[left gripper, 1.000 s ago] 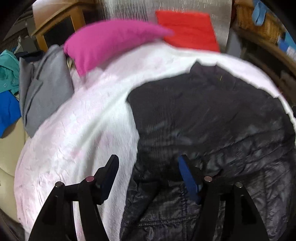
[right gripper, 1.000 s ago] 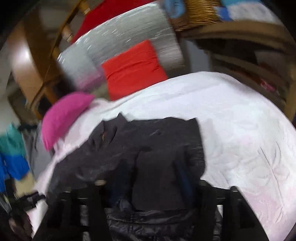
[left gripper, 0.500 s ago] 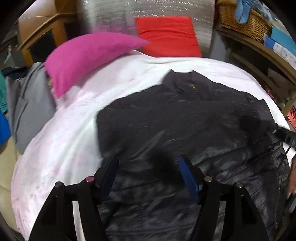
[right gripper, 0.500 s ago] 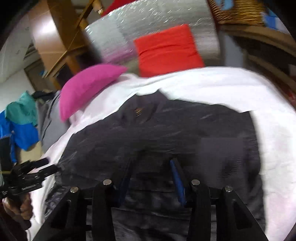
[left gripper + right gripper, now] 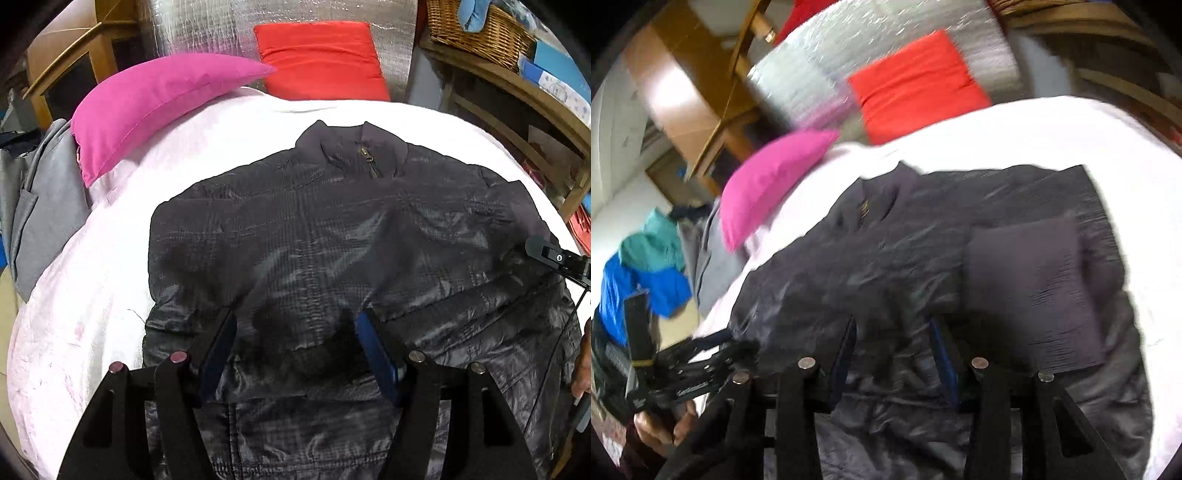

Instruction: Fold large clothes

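**A:** How far had the folding got at that point?

**B:** Partway, by my reading; the black jacket [image 5: 332,258] lay face up on the white bedspread [image 5: 92,295], collar toward the pink pillow [image 5: 155,99] and the red cushion [image 5: 321,62], zip pull showing at the neck; both sides looked turned in over the body, since no sleeve trailed onto the bedding; in the right wrist view a matte dark panel [image 5: 1027,288] rested on top of the shiny quilting, most likely a sleeve or side flap already laid across.

**A:** And the tongs?

**B:** The left gripper [image 5: 295,332] hovered above the lower middle of the jacket with its jaws standing wide, and nothing was pinched between them; the right gripper [image 5: 892,336] stood narrower, jaws apart over the fabric on its own side; the blur in that view kept me from seeing any cloth caught in them, so I read it as empty too.

**A:** So what remained?

**B:** The lengthwise fold, I'd judge; the hem end sat nearest both cameras and the collar end farthest, with the body at full length; the hem had not yet been brought up toward the collar; some smoothing of the puffy quilting might also have been wanted; other garments, grey [image 5: 44,206] and blue [image 5: 635,288], sat in a heap beside the bed, unfolded.
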A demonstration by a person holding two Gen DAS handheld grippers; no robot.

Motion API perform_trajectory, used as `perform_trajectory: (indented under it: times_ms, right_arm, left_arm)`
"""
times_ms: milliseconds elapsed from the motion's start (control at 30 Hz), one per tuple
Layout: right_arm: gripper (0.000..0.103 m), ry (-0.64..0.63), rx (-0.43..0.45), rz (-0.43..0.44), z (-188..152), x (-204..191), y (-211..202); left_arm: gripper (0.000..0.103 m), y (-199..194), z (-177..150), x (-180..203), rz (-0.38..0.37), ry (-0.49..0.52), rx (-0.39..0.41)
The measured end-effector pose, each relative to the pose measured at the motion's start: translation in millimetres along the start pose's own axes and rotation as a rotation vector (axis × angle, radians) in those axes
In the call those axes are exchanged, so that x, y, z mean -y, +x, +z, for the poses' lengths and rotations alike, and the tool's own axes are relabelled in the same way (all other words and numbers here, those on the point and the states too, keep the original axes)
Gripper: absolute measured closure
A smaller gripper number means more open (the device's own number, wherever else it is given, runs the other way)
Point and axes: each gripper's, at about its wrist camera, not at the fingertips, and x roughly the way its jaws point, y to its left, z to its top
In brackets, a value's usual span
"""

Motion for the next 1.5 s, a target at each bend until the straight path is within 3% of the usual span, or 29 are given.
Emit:
perform_trajectory:
  times_ms: [100,233,300,333,400,533,1000,1167,1300,1500]
  right_arm:
    - [0.061,0.054,-0.040,0.010,-2.9,21.8,7.9]
    - [0.060,0.100,0.002,0.051,-4.9,29.1,-22.7]
    - [0.050,0.087,0.022,-0.006,-10.4,35.3,-33.9]
    - [0.050,0.089,0.005,-0.025,-14.5,38.4,-34.1]
    - [0.050,0.122,-0.078,-0.023,-25.1,49.6,-29.8]
    - [0.050,0.079,-0.077,-0.051,-42.2,37.6,-57.0]
    - [0.049,0.046,0.097,-0.037,-88.0,34.1,-209.6]
    - [0.038,-0.041,0.139,-0.031,-110.4,27.1,-263.2]
    - [0.036,-0.071,0.168,-0.022,-129.4,30.1,-298.2]
    - [0.034,-0.087,0.229,0.006,-144.4,33.3,-327.5]
  left_arm:
    - [0.034,24.2,-8.6,4.8,0.037,0.040,-0.105]
    - [0.034,7.5,-14.7,14.8,0.074,0.081,-0.062]
    - [0.034,-7.2,-19.5,17.3,0.059,0.074,-0.038]
    - [0.034,-11.2,-20.5,16.9,0.057,0.072,-0.031]
    - [0.033,-10.9,-30.8,23.5,0.067,0.081,-0.064]
    - [0.033,-16.7,-55.4,25.0,0.081,0.083,-0.138]
    - [0.033,-174.1,-126.7,25.1,0.116,0.058,0.147]
    - [0.033,-205.6,-142.2,14.1,0.134,0.039,0.194]
    - [0.032,-241.3,-164.3,1.1,0.155,0.007,0.224]
    - [0.019,-275.4,-187.5,-17.0,0.218,0.003,0.291]
